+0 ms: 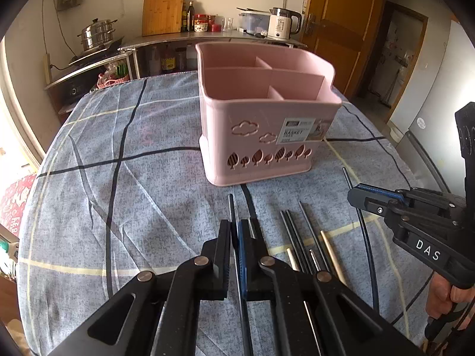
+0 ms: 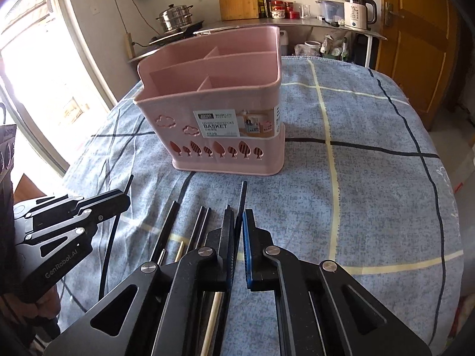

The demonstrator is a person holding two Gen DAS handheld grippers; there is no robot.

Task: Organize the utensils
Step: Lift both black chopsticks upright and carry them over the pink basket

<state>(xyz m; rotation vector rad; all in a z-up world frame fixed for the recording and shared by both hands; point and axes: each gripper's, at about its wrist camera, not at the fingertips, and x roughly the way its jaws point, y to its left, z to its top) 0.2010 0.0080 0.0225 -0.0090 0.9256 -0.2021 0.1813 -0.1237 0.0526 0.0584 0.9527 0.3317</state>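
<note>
Pink basket (image 1: 237, 136), blue checked tablecloth (image 1: 118, 178), black chopsticks (image 1: 292, 231)

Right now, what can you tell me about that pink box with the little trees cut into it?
The pink basket looks like moulded plastic: an open-topped utensil holder with rounded corners, split by inner walls into several compartments, all seemingly empty. Cloud outlines and a row of tree-shaped cut-outs decorate its front, beside a printed label reading "BASKET". It stands upright on the blue checked tablecloth, beyond the chopsticks lying there. Nothing else touches it.
</note>
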